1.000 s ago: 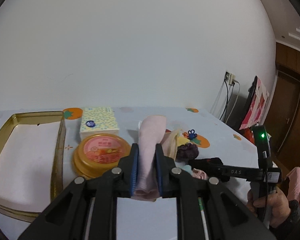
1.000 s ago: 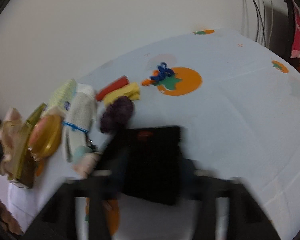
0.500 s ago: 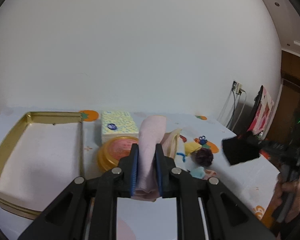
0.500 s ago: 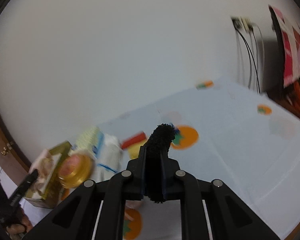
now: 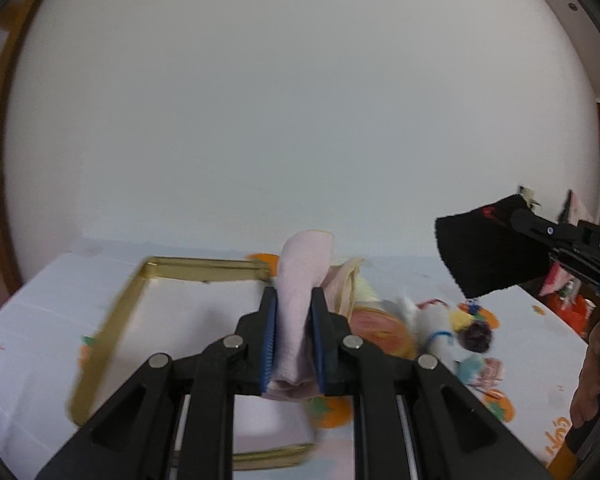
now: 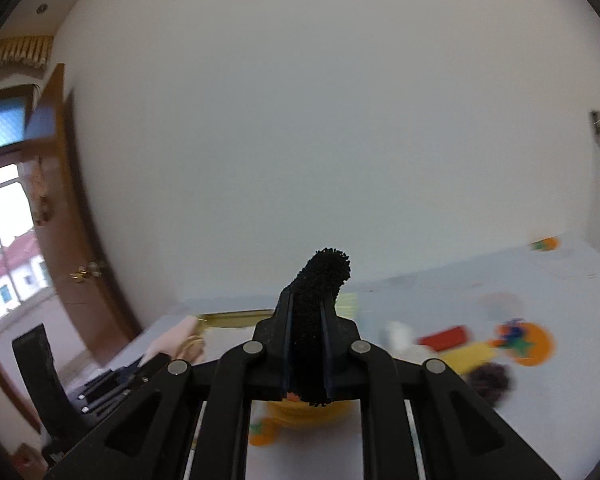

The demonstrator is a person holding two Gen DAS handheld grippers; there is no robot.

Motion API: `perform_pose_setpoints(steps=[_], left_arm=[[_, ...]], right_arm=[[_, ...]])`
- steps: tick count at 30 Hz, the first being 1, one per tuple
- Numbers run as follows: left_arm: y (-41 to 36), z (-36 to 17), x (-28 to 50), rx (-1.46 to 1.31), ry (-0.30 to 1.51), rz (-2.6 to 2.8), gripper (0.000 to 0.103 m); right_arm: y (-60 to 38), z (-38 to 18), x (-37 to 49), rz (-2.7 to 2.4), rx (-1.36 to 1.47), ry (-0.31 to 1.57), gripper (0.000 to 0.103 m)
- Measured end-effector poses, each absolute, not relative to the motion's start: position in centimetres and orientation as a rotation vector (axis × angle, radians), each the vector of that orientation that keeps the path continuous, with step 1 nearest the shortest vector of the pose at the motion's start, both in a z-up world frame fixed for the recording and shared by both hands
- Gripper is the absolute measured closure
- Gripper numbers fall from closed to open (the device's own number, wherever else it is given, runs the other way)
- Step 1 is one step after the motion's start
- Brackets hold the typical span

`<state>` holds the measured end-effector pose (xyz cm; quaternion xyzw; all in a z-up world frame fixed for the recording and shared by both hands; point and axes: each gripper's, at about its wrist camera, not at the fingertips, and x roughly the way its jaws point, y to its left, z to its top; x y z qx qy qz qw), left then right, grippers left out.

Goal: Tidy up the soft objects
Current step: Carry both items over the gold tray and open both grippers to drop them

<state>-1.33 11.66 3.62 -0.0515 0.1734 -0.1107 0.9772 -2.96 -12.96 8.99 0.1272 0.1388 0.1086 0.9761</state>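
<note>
My left gripper (image 5: 293, 308) is shut on a folded pink cloth (image 5: 302, 276), held above the table just right of the gold tin tray (image 5: 112, 316). In the right wrist view my right gripper (image 6: 308, 312) is shut on a black fuzzy cloth (image 6: 320, 280), lifted clear of the table. The same black cloth (image 5: 488, 252) hangs at the right of the left wrist view, clamped by that right gripper (image 5: 540, 232). Several soft things lie on the table: a white roll (image 5: 436, 332), a dark purple ball (image 5: 478, 334), a yellow piece (image 6: 470, 356) and a red piece (image 6: 444, 338).
An orange round lid (image 5: 380, 330) lies behind the pink cloth. The tray's rim (image 6: 236, 316) shows left of the black cloth. The white tablecloth (image 6: 540, 408) has orange fruit prints. A person's hand (image 5: 596, 372) grips the right tool. A wooden door (image 6: 80, 280) stands at left.
My right gripper closed on the black cloth and lifted it well off the table, swinging left. My left gripper carried the pink cloth leftward toward the tray.
</note>
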Motion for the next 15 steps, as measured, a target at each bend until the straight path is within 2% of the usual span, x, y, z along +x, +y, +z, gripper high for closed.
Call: perform_pose_setpoints(steps=[15], left_arm=[[18.0, 3.8, 3.4, -0.128, 0.369, -0.073, 0.089]], right_arm=[[-3.6, 6.7, 5.8, 0.383, 0.353, 0.308, 0.089]])
